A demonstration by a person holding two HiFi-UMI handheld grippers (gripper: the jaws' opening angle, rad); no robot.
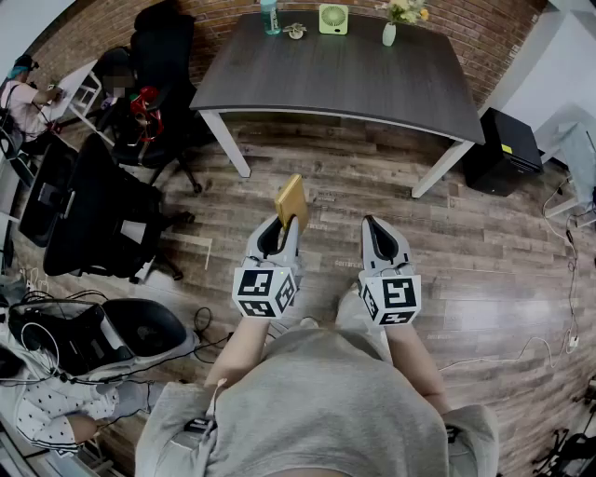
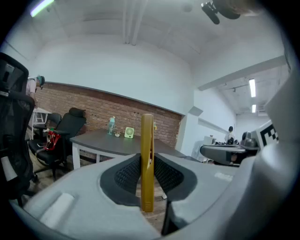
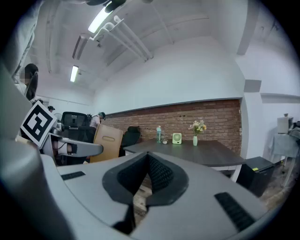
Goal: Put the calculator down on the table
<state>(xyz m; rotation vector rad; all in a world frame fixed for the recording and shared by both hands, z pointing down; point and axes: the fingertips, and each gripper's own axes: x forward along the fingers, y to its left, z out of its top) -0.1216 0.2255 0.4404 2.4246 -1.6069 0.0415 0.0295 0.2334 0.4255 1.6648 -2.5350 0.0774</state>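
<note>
The calculator [image 1: 291, 199] is a flat yellow slab standing on edge, and my left gripper [image 1: 286, 224] is shut on its lower part, out over the wooden floor. In the left gripper view the calculator [image 2: 146, 154] shows edge-on between the dark pads [image 2: 125, 175]. My right gripper [image 1: 372, 224] hangs beside it to the right, shut with nothing in it. From the right gripper view the calculator [image 3: 108, 142] shows at the left, and this gripper [image 3: 147, 157] has its jaws closed together. The dark grey table [image 1: 345, 70] stands ahead, a good way beyond both grippers.
Along the table's far edge stand a bottle [image 1: 270, 16], a green fan [image 1: 333, 18] and a vase of flowers [image 1: 389, 30]. Black office chairs [image 1: 98, 210] crowd the left. A black box [image 1: 504, 153] sits right of the table. Cables [image 1: 559, 340] trail on the floor.
</note>
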